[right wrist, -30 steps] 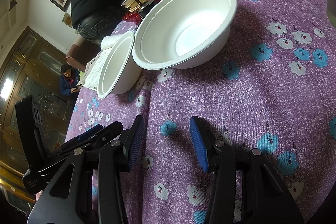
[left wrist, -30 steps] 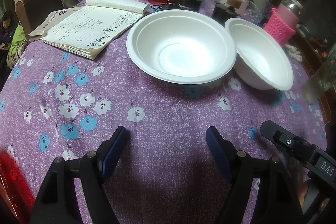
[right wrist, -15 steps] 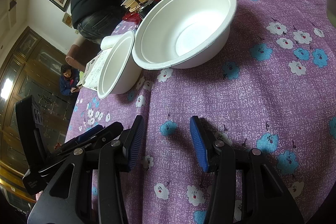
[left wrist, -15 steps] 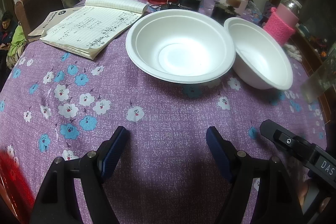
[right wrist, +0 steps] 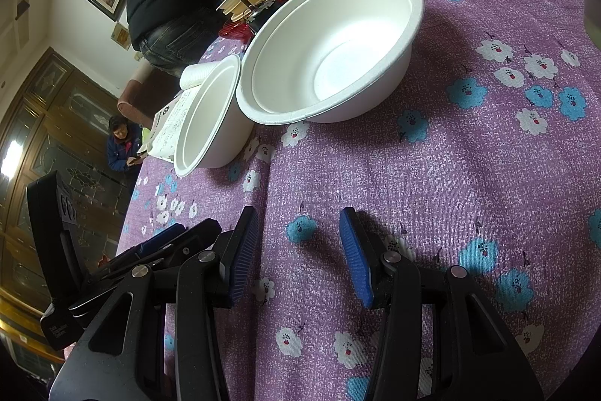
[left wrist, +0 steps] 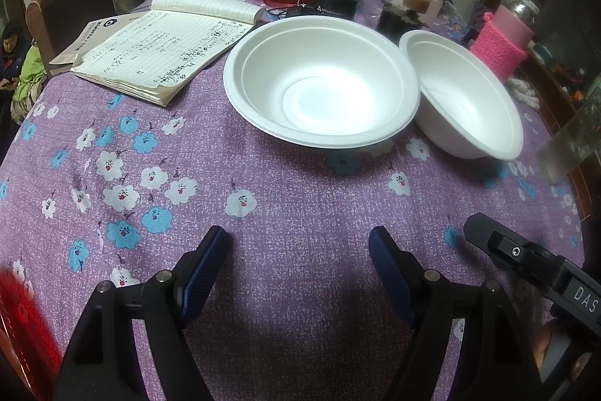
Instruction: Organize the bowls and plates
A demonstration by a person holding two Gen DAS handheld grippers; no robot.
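Two round white foam bowls [left wrist: 321, 81] [left wrist: 465, 96] sit rim to rim mid-frame on the purple flowered tablecloth [left wrist: 285, 213]; the left gripper [left wrist: 298, 250] and right gripper [right wrist: 298, 232] at the bottom have jaws spread, empty.

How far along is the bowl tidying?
Nothing looks done yet: the two white foam bowls, one on the left and one on the right, sit side by side on the purple floral tablecloth, not nested. Nothing in hand: left tongs and right tongs are open, short of the bowls. Gripping and stacking remain.
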